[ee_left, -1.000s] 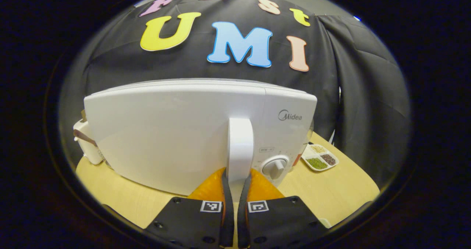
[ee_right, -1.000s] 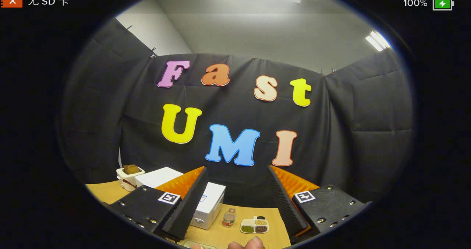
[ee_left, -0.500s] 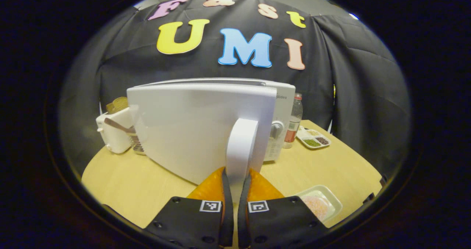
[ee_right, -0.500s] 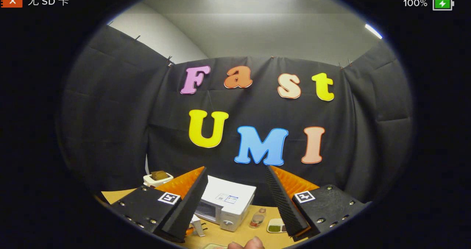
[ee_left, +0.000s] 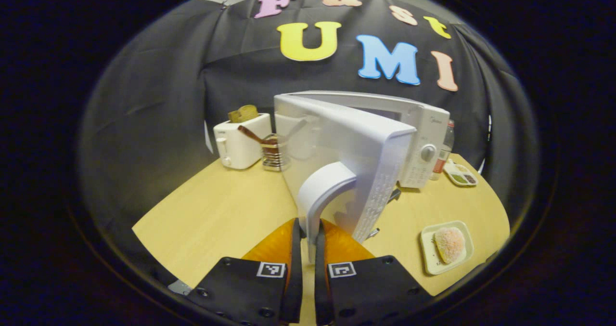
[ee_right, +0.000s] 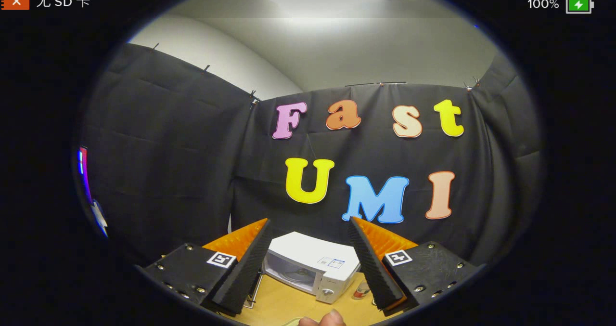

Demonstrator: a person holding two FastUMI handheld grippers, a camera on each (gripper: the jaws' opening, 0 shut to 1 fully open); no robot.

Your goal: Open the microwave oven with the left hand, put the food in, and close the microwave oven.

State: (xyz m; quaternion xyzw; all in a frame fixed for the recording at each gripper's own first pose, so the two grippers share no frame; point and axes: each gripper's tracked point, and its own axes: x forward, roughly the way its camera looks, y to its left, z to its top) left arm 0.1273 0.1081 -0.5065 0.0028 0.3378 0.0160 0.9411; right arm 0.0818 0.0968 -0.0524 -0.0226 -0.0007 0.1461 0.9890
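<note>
Left gripper view: left gripper (ee_left: pixel 308 229) clamped on the handle (ee_left: pixel 321 191) of the microwave (ee_left: pixel 423 123) door (ee_left: pixel 337 157), swung open, food (ee_left: pixel 450 244) on a tray (ee_left: pixel 428 256) near right, toaster (ee_left: pixel 240 140) far left; right gripper view: right gripper (ee_right: pixel 308 249) spread wide and empty, microwave (ee_right: pixel 313 261) far below, interior apparently exposed.

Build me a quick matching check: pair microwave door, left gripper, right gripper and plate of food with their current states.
Things:
1. microwave door
2. left gripper
3. right gripper
4. plate of food

States:
A. jaws open, holding nothing
B. swung partly open
C. on the table, outside the oven
D. jaws clamped on the door handle

Pairs: 1-B, 2-D, 3-A, 4-C
</note>
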